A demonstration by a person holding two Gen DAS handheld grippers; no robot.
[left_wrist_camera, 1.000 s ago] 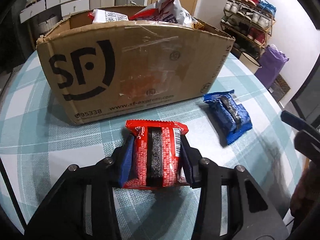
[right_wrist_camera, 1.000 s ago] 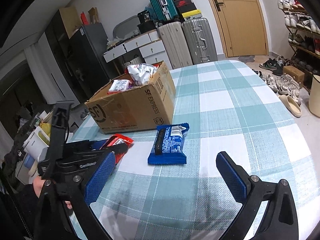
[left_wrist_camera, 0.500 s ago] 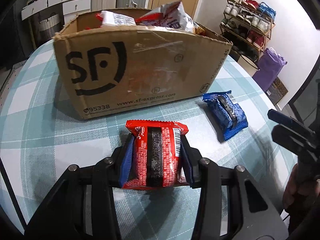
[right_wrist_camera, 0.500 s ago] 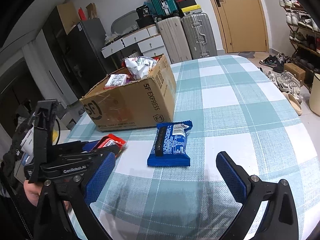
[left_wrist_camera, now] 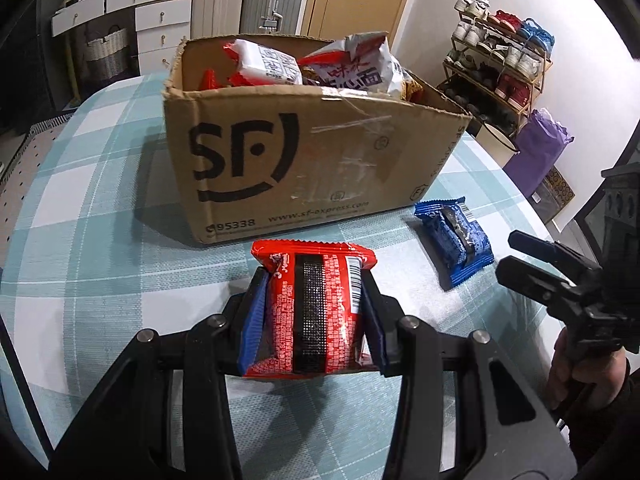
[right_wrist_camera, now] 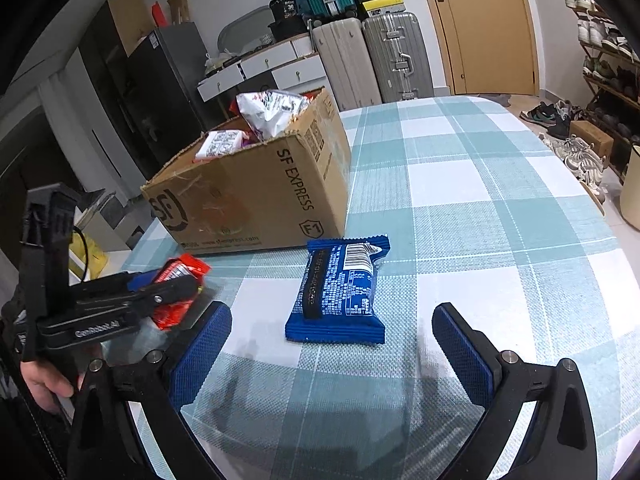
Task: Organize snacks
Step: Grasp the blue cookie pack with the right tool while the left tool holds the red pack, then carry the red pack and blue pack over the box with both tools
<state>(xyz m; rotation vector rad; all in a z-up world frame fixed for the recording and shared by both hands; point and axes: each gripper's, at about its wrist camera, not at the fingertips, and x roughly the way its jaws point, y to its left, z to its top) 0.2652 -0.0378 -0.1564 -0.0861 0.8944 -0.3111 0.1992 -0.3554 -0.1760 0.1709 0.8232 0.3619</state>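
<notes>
You are at a table under a teal-and-white checked cloth [right_wrist_camera: 500, 200], with suitcases [right_wrist_camera: 372, 60], a wooden door and a shoe rack [left_wrist_camera: 500, 64] behind it. The SF Express cardboard box [left_wrist_camera: 304, 160] stands open on the cloth, already holding noodle packets and other snack bags.

Your left gripper [left_wrist_camera: 312, 320] is clamped on the red snack packet [left_wrist_camera: 312, 308], its blue pads pressing both long sides. The packet's long axis runs along the fingers, its crimped far end toward the box's near wall. Only the left wrist view shows the packet's printed back and the box's contents from the front; the right wrist view catches just a red corner past the left gripper [right_wrist_camera: 176, 296].

Your right gripper [right_wrist_camera: 332, 344] stands wide open with nothing between the jaws. The blue snack packet [right_wrist_camera: 340, 292] lies flat on the cloth just beyond them, long axis pointing near to far, barcode end toward the box. In the left view it sits to the right of the box's near corner [left_wrist_camera: 454, 244], apart from it.

Right of the blue packet the cloth is bare out to the table's rounded edge; left of it, the left gripper is close.
</notes>
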